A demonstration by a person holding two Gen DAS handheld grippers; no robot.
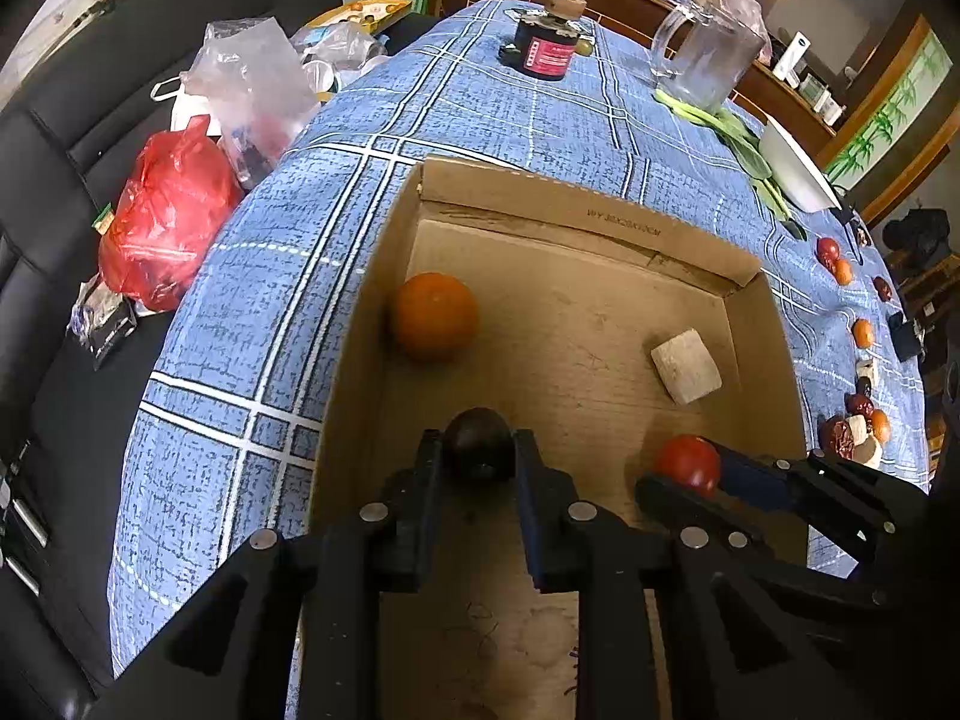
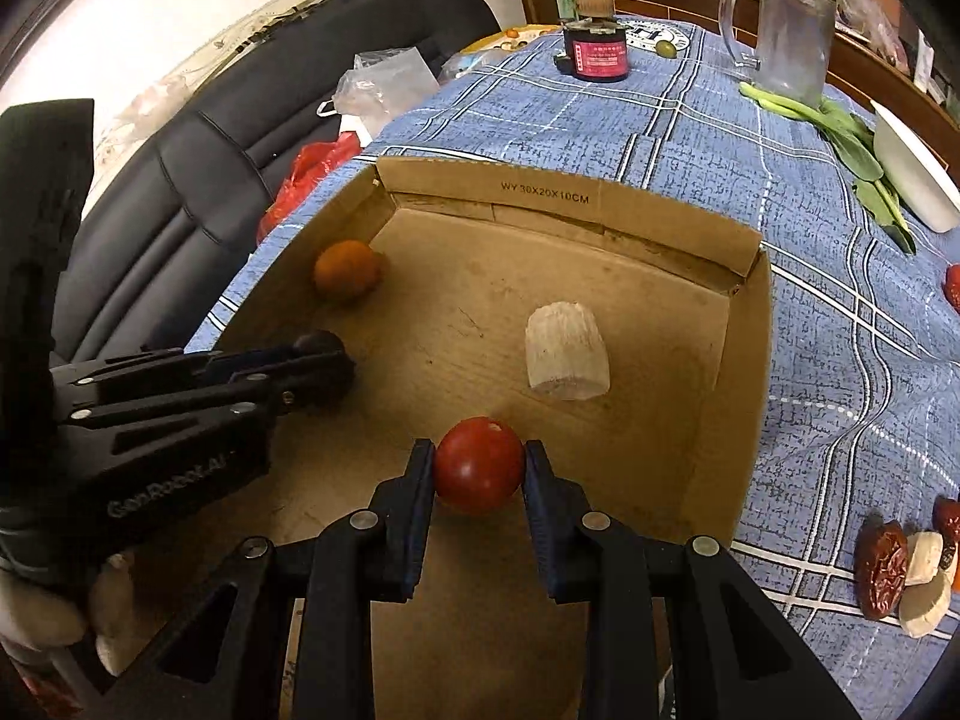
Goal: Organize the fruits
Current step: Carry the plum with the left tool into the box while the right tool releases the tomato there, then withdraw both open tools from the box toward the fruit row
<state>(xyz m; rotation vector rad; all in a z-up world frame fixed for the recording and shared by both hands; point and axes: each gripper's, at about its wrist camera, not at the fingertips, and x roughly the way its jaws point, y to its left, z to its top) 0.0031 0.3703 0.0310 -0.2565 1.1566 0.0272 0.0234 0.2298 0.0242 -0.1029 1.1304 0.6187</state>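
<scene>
Both claws hold fruit inside the cardboard box (image 2: 744, 396).

An orange (image 1: 434, 315) sits against the box's left wall. The left claw (image 1: 478, 450) is clamped on a dark plum (image 1: 479, 443), low over the box floor. A pale chunk (image 2: 567, 354) lies on the floor toward the middle. The right claw (image 2: 479, 468) grips a red tomato (image 2: 479, 464). On the blue checked surface (image 2: 828, 360) to the right lie more small fruits (image 1: 855, 426), well apart from the box.
</scene>
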